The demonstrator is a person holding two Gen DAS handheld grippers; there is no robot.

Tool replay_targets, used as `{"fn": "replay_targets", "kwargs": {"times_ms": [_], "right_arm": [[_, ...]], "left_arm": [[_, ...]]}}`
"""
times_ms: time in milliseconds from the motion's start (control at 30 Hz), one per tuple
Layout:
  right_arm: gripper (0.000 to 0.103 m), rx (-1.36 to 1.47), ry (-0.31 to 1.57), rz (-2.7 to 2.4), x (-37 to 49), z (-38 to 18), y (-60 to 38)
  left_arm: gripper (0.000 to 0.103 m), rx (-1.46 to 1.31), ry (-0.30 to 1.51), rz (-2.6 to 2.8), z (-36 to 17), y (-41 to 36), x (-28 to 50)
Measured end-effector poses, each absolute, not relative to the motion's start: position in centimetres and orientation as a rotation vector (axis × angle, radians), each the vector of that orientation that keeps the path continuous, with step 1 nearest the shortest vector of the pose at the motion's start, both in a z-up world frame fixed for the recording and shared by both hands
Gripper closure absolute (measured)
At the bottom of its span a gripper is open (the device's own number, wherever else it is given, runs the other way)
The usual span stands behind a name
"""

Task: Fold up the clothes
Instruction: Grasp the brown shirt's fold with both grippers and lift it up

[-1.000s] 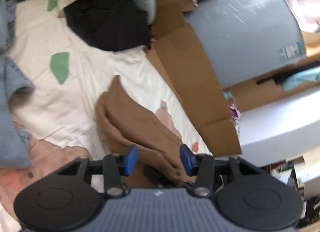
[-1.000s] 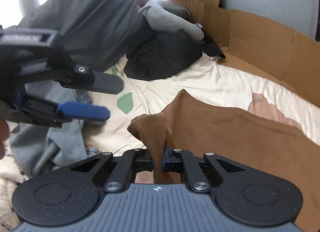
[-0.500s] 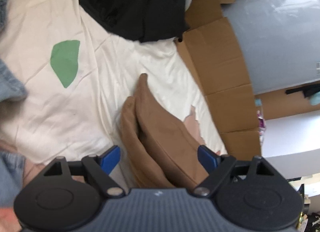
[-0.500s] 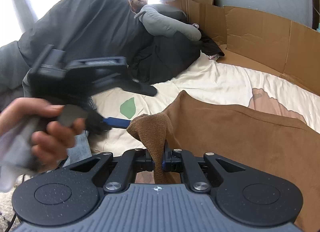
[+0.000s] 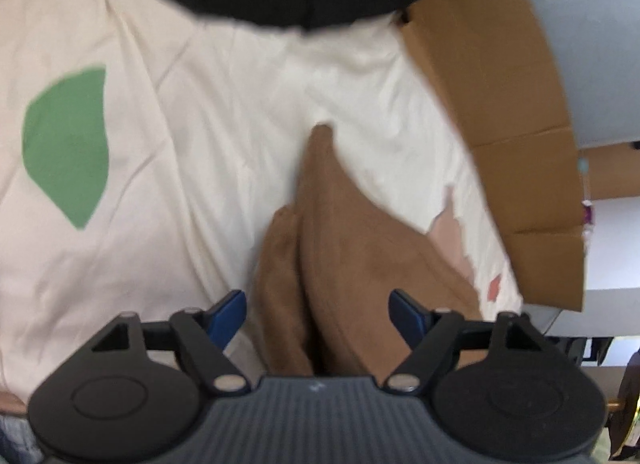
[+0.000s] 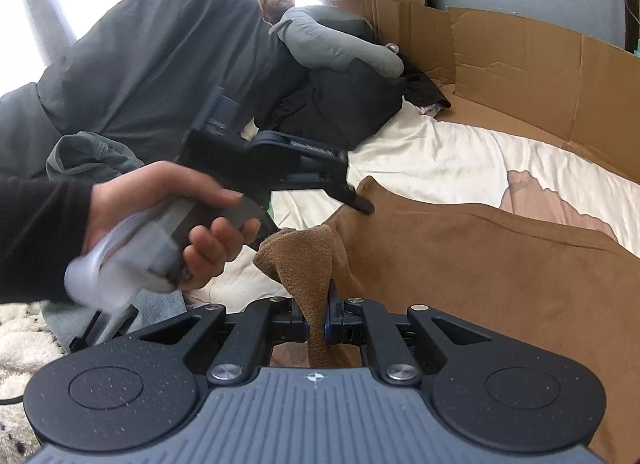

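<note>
A hand (image 6: 160,224) at nine o'clock in the right view holds the left gripper (image 5: 318,314), and its jaws are closing with the brown cloth (image 5: 352,264) between them but not yet pinched. The cloth lies on the white sheet (image 5: 200,144), running from the middle toward five o'clock. The right gripper (image 6: 318,326) at six o'clock is squeezed tight on a bunched corner of the cloth.

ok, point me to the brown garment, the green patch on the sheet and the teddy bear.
brown garment (image 5: 360,260), left wrist view, on its folded upper layer.
green patch (image 5: 68,144), left wrist view, at the middle of the patch.
teddy bear (image 6: 280,0), right wrist view, on its head.
</note>
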State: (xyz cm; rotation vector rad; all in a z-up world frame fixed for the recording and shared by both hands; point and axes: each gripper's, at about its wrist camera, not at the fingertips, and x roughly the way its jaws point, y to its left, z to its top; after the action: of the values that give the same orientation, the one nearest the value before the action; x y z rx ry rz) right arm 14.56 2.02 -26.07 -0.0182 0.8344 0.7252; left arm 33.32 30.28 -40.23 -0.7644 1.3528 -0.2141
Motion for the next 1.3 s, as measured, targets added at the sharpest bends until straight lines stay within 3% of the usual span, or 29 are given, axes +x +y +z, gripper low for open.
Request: {"fn": "replay_targets", "kwargs": {"times_ms": [67, 200, 233, 733, 1300], "right_arm": [[0.098, -0.016, 0.836, 0.723, 14.5, -26.1, 2.0], [0.098, -0.008, 0.840, 0.717, 14.3, -26.0, 1.8], [0.098, -0.005, 0.841, 0.716, 14.3, -26.0, 1.7], [0.099, 0.068, 0.796, 0.632, 12.9, -23.6, -3.0], [0.099, 0.282, 0.765, 0.444, 12.0, -21.4, -12.2]], "left_arm": [[0.043, -0.773, 1.386, -0.208, -41.0, 30.3, 33.5], [0.079, -0.757, 1.389, -0.206, -41.0, 30.5, 33.5], [0.083, -0.749, 1.388, -0.208, -40.9, 30.5, 33.4], [0.090, -0.593, 1.317, -0.310, -32.4, 24.8, 34.7], [0.091, -0.359, 1.298, -0.428, -25.6, 12.0, 35.5]]}}
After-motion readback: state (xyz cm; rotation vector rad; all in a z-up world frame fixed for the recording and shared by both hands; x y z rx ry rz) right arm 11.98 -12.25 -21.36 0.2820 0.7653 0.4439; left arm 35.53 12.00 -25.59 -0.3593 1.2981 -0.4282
